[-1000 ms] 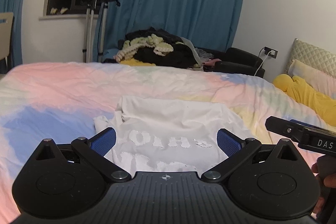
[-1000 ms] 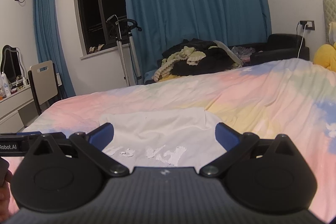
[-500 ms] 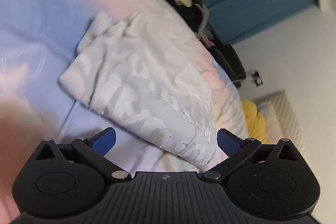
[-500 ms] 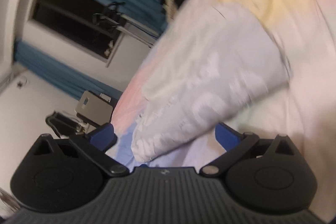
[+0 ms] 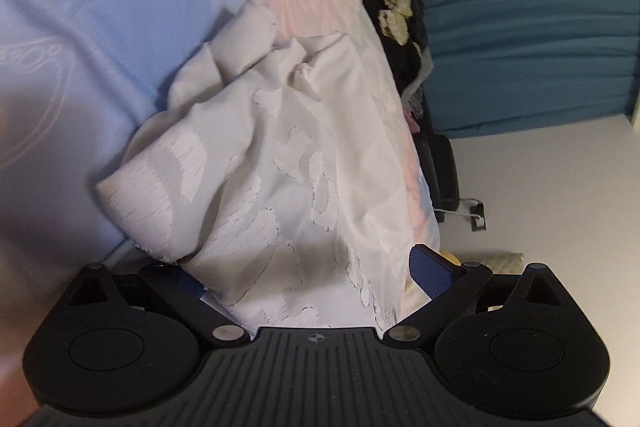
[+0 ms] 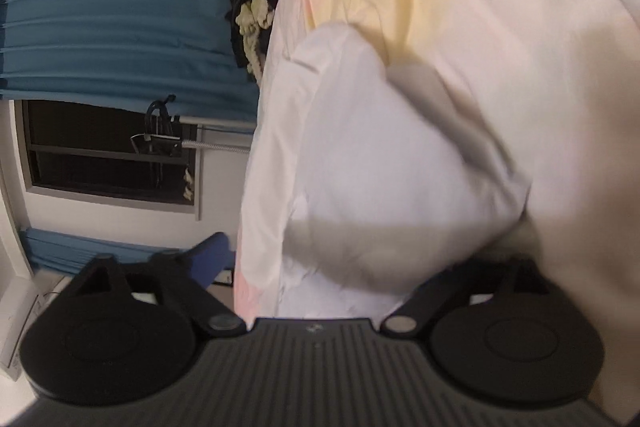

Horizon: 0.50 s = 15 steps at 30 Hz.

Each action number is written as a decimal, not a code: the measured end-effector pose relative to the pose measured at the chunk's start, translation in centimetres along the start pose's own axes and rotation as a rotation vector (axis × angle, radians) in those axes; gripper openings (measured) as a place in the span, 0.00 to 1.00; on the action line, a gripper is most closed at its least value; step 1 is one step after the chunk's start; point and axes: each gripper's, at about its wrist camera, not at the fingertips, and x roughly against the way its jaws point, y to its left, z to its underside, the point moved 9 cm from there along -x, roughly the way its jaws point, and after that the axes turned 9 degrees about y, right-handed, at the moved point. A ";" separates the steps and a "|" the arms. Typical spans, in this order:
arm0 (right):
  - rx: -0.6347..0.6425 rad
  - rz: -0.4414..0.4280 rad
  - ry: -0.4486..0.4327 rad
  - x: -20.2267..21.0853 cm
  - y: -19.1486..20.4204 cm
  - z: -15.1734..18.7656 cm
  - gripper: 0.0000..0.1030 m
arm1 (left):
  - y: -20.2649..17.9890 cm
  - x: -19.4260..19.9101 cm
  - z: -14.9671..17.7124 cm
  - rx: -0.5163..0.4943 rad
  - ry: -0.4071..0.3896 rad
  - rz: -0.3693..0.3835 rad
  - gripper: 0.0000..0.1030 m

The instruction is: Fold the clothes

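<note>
Both claws, left claw (image 5: 308,271) and right claw (image 6: 332,259), closing around white shirt (image 5: 280,163).

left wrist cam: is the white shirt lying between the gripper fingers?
Yes, the white shirt runs down between the left gripper's fingers, covering one pad, as the jaws close.
</note>
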 end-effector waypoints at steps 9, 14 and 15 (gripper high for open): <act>0.056 0.065 -0.026 0.3 0.0 0.1 0.23 | 0.5 0.8 -0.3 -0.021 -0.012 -0.073 0.33; 0.092 0.036 -0.049 4.0 3.7 1.4 0.17 | -3.2 3.0 0.5 -0.058 -0.022 -0.013 0.27; 0.105 0.028 -0.059 5.0 4.6 1.6 0.17 | -4.3 3.4 0.8 -0.067 -0.018 0.006 0.27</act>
